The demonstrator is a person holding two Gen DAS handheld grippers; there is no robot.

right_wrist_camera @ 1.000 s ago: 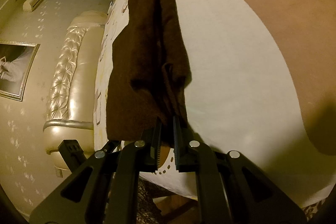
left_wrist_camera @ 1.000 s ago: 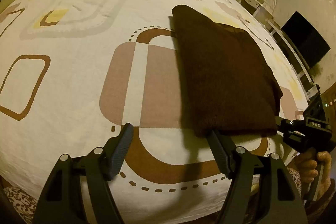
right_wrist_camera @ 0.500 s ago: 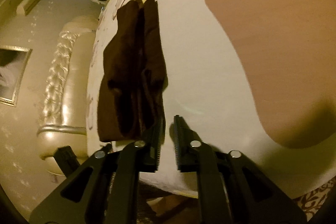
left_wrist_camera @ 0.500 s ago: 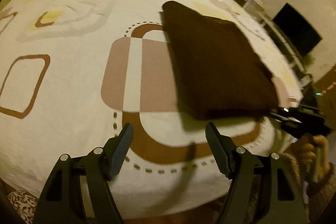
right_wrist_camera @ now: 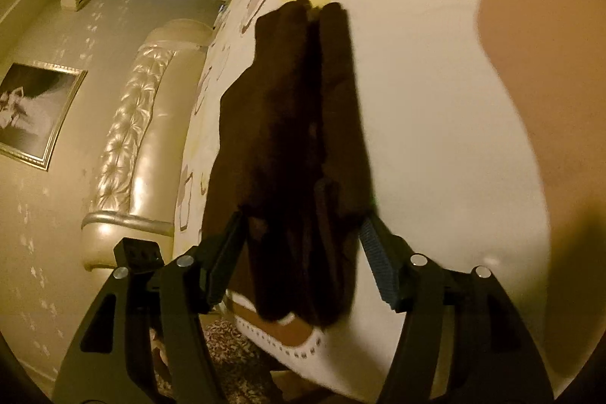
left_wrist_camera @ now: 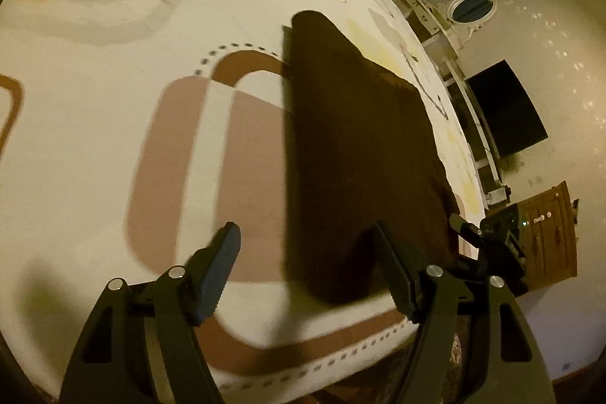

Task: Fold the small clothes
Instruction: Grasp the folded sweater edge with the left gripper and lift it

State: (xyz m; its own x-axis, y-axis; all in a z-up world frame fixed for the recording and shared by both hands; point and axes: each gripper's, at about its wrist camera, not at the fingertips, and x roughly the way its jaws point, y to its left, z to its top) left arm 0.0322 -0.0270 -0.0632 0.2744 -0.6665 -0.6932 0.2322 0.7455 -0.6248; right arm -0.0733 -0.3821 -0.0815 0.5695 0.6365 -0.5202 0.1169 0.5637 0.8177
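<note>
Fold nearly finished on the bed

Dark brown knitted garment [left_wrist_camera: 363, 154] lies flat in a neat stacked rectangle near the foot edge of the bed's cream sheet with brown and yellow squares [left_wrist_camera: 113, 146]. Layers show side-on from the right wrist view [right_wrist_camera: 295, 146]. Left gripper [left_wrist_camera: 308, 264] is spread wide and holds nothing, straddling the near corner; right gripper [right_wrist_camera: 303, 252] gapes around the bundle's end without clamping it. Judging by this, only a last tidy or one more fold remains.
</note>
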